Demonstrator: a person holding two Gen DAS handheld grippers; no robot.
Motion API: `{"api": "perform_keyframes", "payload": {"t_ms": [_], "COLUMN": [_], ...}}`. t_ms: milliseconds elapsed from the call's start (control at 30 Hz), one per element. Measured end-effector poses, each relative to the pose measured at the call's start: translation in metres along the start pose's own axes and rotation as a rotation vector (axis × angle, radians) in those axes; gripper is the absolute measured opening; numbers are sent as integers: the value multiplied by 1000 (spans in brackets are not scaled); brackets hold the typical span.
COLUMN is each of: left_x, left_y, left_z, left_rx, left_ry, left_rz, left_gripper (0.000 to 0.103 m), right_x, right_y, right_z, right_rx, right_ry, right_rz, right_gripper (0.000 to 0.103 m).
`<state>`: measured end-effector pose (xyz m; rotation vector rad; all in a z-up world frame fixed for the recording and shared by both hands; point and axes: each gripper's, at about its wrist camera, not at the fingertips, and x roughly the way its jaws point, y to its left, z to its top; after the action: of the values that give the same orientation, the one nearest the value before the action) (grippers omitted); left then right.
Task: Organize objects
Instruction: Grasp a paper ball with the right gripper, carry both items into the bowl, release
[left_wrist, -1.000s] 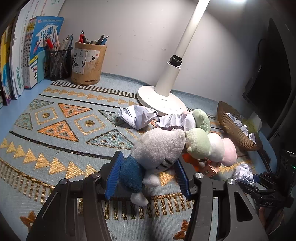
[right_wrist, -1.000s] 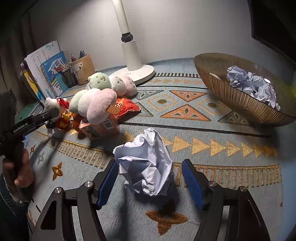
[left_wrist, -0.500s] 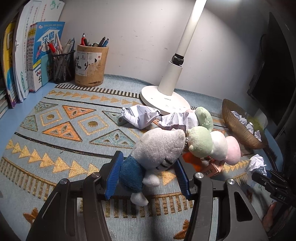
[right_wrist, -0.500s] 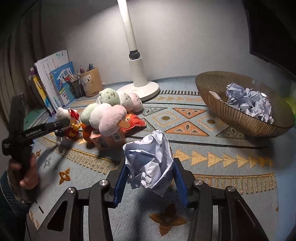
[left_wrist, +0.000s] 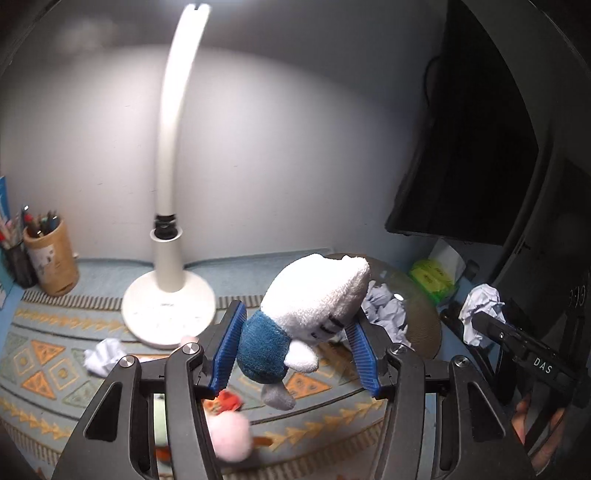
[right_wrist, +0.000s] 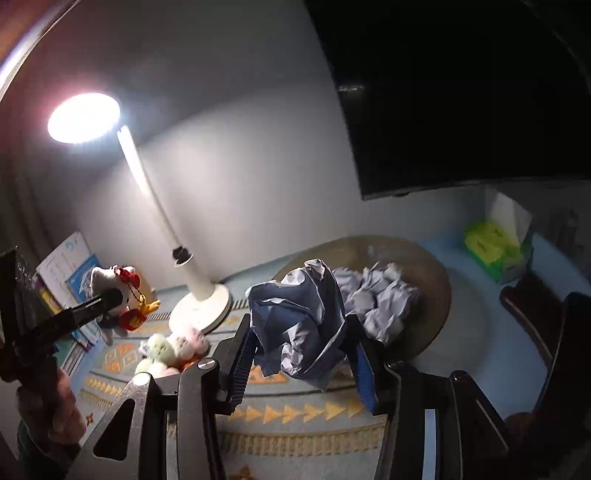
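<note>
My left gripper (left_wrist: 293, 349) is shut on a white plush toy with a blue body (left_wrist: 306, 314) and holds it in the air above the mat. The toy also shows in the right wrist view (right_wrist: 118, 295), with red trim. My right gripper (right_wrist: 299, 360) is shut on a crumpled paper ball (right_wrist: 299, 325) and holds it up just in front of the woven basket (right_wrist: 428, 291). The ball also shows in the left wrist view (left_wrist: 480, 310). The basket (left_wrist: 424, 317) holds several paper balls (right_wrist: 376, 295).
A white desk lamp (left_wrist: 168, 299) stands on the patterned mat (left_wrist: 48, 350). A loose paper ball (left_wrist: 103, 356) and pastel plush toys (right_wrist: 166, 350) lie on the mat. Pen holders (left_wrist: 51, 258) stand far left. A green tissue pack (right_wrist: 491, 251) and a dark monitor (right_wrist: 461, 92) are at right.
Both grippers have lifted well above the mat with their loads. The right gripper has carried the paper ball toward the basket. The left has raised the plush and swung right.
</note>
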<state>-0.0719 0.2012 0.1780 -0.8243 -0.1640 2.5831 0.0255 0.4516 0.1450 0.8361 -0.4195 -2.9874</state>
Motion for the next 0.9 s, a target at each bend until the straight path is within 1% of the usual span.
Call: {"api": "perform_keyframes", "payload": {"t_ms": [100,167,200,267,333,433,467,500,533,567,633,700,800,833,900], "left_x": [42,65,74,89,100,113,115,115,114,112,106,94,60,44,9], "left_y": [-27,-35,-36,-37,-40,-46,-48,-48,-48,-49,-48,-45,-37,-34,-27], "left_z": [8,7,6,4,2,4,5,5,5,5,5,4,1,-1,-3], "left_rx": [3,-14,-32,-55,-51,-33,-23,-12,-4,0,1,-10,-30,-25,7], "left_ry": [58,89,95,110,121,114,110,100,94,86,90,84,44,21,-26], "left_rz": [-24,3,8,-9,-11,-23,-39,-48,-53,-68,-99,-102,-134,-134,-102], "left_gripper": [52,52,52,52,52,54,59,71,76,79,81,81,81,81,81], "right_x": [16,31,39,50,59,74,80,88,94,98,96,88,71,64,46], "right_y": [-18,-25,-27,-27,-26,-31,-34,-38,-42,-45,-49,-48,-39,-33,-16], "right_z": [18,24,26,28,31,36,38,39,40,39,36,33,28,27,25], "right_rx": [57,76,78,58,34,61,75,85,96,110,129,127,119,106,70], "right_ry": [9,29,42,57,61,67,74,86,104,120,124,119,114,110,94], "right_rz": [-15,-12,-6,10,-10,-16,-11,-4,15,34,39,34,60,68,95], "right_gripper": [46,46,46,46,46,47,52,56,62,62,62,62,62,62,62]}}
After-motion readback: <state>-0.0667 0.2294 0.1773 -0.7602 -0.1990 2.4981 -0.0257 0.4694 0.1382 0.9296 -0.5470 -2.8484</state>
